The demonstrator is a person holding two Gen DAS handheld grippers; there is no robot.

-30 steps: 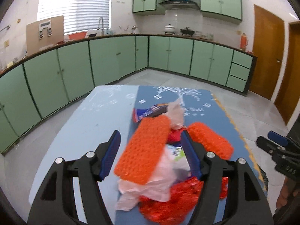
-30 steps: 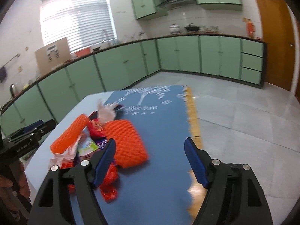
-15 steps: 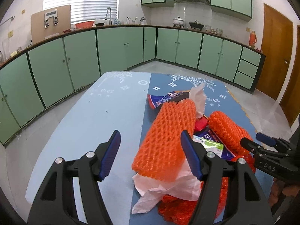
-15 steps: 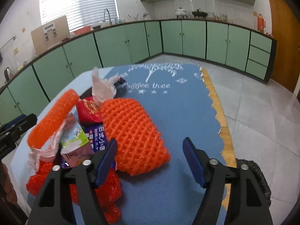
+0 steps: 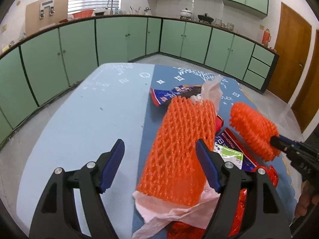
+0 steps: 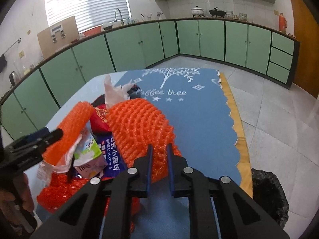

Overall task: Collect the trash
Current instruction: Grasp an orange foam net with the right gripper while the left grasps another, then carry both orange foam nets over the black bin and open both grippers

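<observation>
Green-cabinet kitchen, blue-clothed table (image 6: 199, 119) heaped with wrappers—right gripper (image 6: 159, 149) has just been closing and pinches an orange foam fruit net (image 6: 139, 123), left gripper (image 5: 159, 151) gapes wide around another orange foam net (image 5: 179, 149)—nothing yet in the black-lined bin (image 6: 267, 195).

Trash pile (image 6: 95, 149) lies on the mat (image 6: 195, 119), near the table's (image 5: 83, 119) near edge; bin (image 6: 269, 195) stands off its right edge.

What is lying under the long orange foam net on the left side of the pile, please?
Under the long net lies crumpled pink paper, with red mesh showing beneath that. Anything further under the net is covered.
</observation>
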